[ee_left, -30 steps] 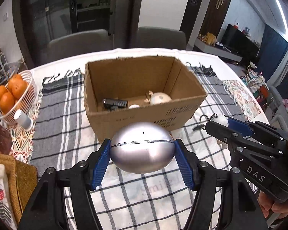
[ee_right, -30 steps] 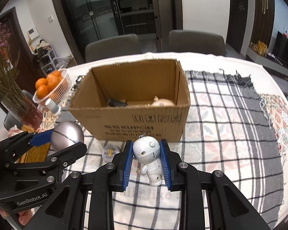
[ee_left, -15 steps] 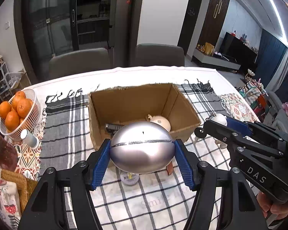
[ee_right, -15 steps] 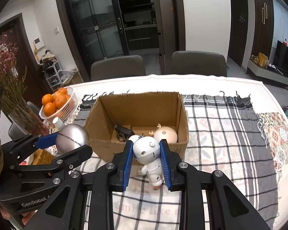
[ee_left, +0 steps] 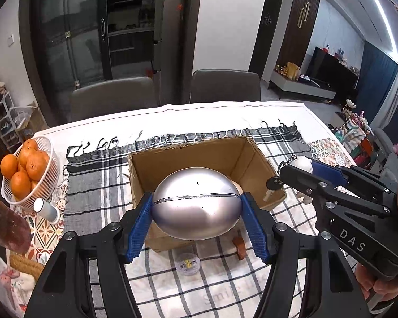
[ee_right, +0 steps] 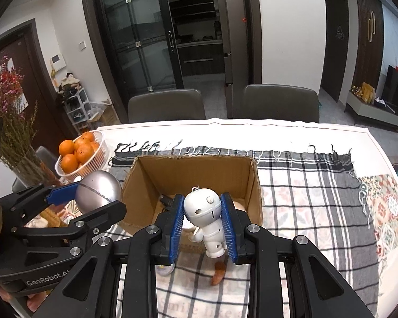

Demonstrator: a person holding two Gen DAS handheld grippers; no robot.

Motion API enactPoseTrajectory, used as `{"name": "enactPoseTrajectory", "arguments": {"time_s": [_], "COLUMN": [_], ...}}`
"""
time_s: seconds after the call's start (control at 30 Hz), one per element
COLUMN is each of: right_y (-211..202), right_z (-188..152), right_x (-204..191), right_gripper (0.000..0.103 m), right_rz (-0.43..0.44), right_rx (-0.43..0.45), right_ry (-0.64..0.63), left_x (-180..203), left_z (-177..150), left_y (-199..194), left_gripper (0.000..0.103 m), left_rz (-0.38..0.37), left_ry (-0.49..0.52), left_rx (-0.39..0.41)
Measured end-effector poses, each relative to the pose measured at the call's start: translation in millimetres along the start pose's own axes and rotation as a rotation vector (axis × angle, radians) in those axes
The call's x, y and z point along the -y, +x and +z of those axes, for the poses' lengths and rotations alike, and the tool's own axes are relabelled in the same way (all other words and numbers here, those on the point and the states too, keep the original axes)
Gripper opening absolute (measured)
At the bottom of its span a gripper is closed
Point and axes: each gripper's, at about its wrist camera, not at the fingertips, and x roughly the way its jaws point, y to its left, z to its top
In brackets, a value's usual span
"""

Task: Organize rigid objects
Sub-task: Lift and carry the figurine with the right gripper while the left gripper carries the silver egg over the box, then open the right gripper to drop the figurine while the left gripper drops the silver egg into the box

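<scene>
I am looking across a dining room: a white tabletop (ee_right: 278, 129) with a black-and-white plaid cloth (ee_right: 305, 185) over it, two grey chairs and dark glass doors behind. My landmark is the open cardboard box (ee_left: 199, 156) in the middle of the cloth.

My left claw (ee_left: 196, 220) is clamped on a silver egg-shaped shell (ee_left: 196, 206), its blue pads pressed to the two ends. The egg's long axis lies sideways, with a thin seam running across its middle. It hangs above the near wall of the box.

My right claw (ee_right: 203, 224) is closed tight on a small white robot figure (ee_right: 204, 212), gripped at the head and shoulders. The figure stands upright, head up and feet down, with a keyring loop on top, over the near wall of the box.

Readable writing: "DAS" on the right claw's body, "GenRobot.A" on the left claw's body, and faint "Smile" on the cloth.

On the cloth in front of the box lie a small clear round lid (ee_left: 187, 263) and a small brown piece (ee_left: 238, 246). Left of the box stands a white basket of oranges (ee_left: 26, 169).
</scene>
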Motion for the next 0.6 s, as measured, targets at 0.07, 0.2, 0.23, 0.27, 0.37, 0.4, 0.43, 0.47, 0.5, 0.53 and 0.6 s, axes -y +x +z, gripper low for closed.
{"name": "enactPoseTrajectory", "arguments": {"time_s": [0.07,0.2,0.23,0.27,0.37,0.4,0.43,0.47,0.5,0.53,0.6], "right_y": [5.9,21.2,24.6,28.7,41.1,44.7,48.2,52.1,56.7,60.4,69.0], "right_z": [3.5,8.8,9.5,10.5,13.3,13.6,14.2,14.6,14.7,15.0,14.2], "right_x": [1.4,7.2,8.4,9.3,13.8,14.8,16.1,16.6,17.5,18.2,19.8], "right_gripper": [0.029,0.029,0.029,0.029,0.029,0.029,0.029,0.029,0.029,0.029,0.029], "right_rz": [0.003,0.004,0.003,0.001,-0.013,-0.018,-0.019,-0.019,-0.016,-0.013,-0.006], "right_rx": [-0.009,-0.035,-0.043,-0.051,-0.072,-0.078,-0.085,-0.093,-0.104,-0.112,-0.134], "right_ry": [0.003,0.01,0.012,0.013,0.016,0.015,0.016,0.016,0.017,0.02,0.025], "left_x": [-1.7,-5.0,-6.0,-7.2,-10.3,-11.6,-12.7,-14.1,-15.1,-16.0,-18.3], "left_z": [5.1,10.0,11.3,12.1,14.3,14.2,14.7,15.4,15.6,16.0,16.2], "left_y": [7.9,22.0,25.9,30.3,40.7,43.4,46.9,51.5,54.9,58.0,66.3], "left_gripper": [0.064,0.064,0.064,0.064,0.064,0.064,0.064,0.064,0.064,0.064,0.065], "left_rz": [-0.003,-0.009,-0.012,-0.014,-0.012,-0.013,-0.015,-0.017,-0.017,-0.017,-0.013], "left_ry": [-0.001,-0.009,-0.011,-0.012,-0.009,-0.009,-0.011,-0.015,-0.018,-0.02,-0.019], "left_rx": [-0.014,-0.044,-0.053,-0.063,-0.083,-0.089,-0.096,-0.107,-0.115,-0.123,-0.143]}}
